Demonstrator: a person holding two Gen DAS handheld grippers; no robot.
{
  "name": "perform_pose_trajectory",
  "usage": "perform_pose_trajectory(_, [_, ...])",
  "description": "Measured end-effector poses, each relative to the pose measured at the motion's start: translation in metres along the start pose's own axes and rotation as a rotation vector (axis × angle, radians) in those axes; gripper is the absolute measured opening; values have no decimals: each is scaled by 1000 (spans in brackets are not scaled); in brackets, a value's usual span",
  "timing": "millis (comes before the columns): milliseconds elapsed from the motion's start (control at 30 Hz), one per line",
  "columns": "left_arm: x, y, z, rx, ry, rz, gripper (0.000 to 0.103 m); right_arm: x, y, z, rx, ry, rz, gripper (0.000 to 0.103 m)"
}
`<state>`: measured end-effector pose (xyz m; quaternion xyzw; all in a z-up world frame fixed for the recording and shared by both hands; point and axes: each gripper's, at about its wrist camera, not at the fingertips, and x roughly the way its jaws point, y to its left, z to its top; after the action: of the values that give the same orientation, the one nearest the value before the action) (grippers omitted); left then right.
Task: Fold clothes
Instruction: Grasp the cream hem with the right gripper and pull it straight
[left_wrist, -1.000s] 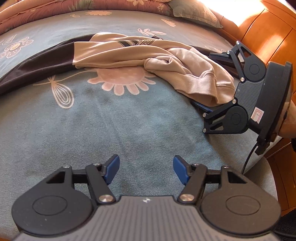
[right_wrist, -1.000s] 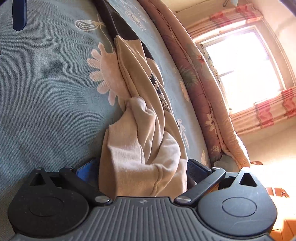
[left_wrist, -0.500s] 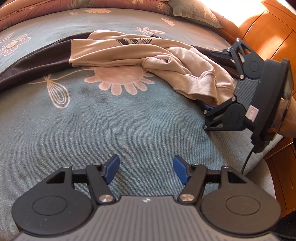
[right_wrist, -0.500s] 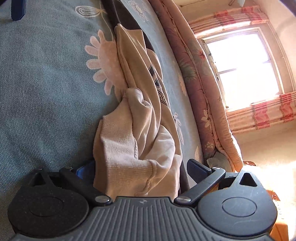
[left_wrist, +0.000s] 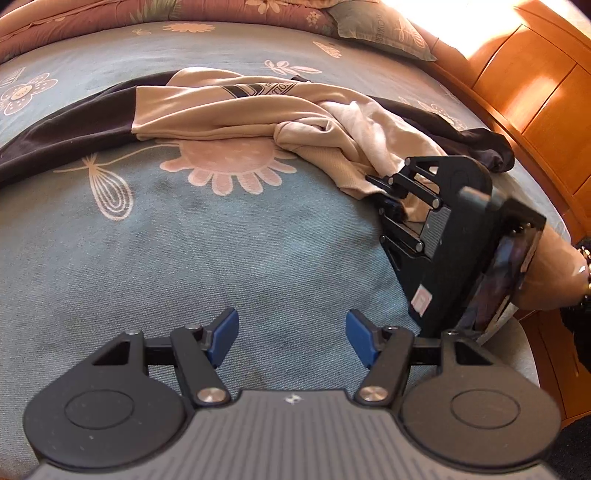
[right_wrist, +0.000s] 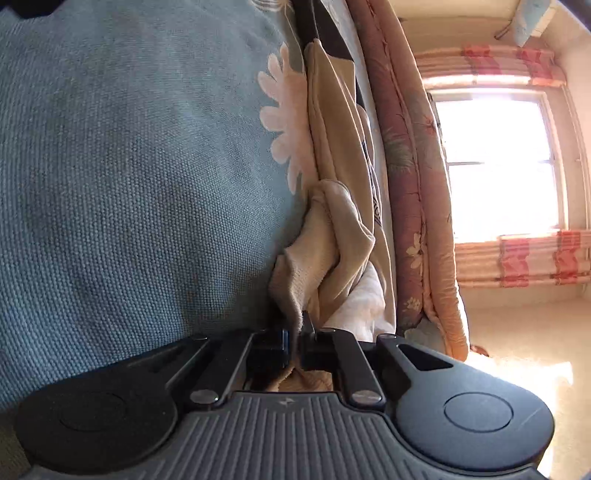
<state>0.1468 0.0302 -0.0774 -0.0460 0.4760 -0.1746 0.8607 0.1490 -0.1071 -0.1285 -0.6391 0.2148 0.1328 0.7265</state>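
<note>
Left wrist view. The beige sweatshirt (left_wrist: 258, 110) with dark brown sleeves lies crumpled across the blue floral bedspread (left_wrist: 184, 240), running from 9 o'clock to 3 o'clock in the upper half of the frame. Its far dark sleeve is cut off at the left edge; the printed lettering on the chest is folded and only partly legible. The right gripper (left_wrist: 388, 201) enters from 3 o'clock, lying on the bed and tilted. Its pads are hidden under the ribbed hem, so the pinch itself is hard to make out here. Only a bare forearm (left_wrist: 550, 273) of the person shows, cut off at the right edge. The left gripper (left_wrist: 291, 334) sits at 6 o'clock, angled down toward bare bedspread, its blue pads (left_wrist: 225, 332) spread apart with nothing between them, well apart from the garment. A pillow (left_wrist: 380, 31) lies at 1 o'clock; a wooden bed frame (left_wrist: 535, 81) occupies 2 o'clock.

Right wrist view. The frame is rolled, so the bed rises along the left side. The right gripper (right_wrist: 294, 345) has just been closing and is now pressed together on the ribbed hem of the sweatshirt (right_wrist: 332, 229) at 6 o'clock. Cloth bunches above and below the pads. A quilt (right_wrist: 410, 166) stands at 1 o'clock; a window (right_wrist: 498, 166) at 3 o'clock is blown out by glare.
</note>
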Motion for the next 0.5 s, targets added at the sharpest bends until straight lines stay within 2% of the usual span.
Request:
perform_pose_trajectory(233, [-14,0,-2,11,-23,0,65,-6,-55,-8,208,-49,172,12])
perform_pose_trajectory(400, [-20,0,2,41,-37,17,65,-38,-102,-14,365,-108,281,12])
perform_pose_trajectory(500, [-25,-1,4,48,-49,23,65,-59,-117,-16,394,-140,357,12])
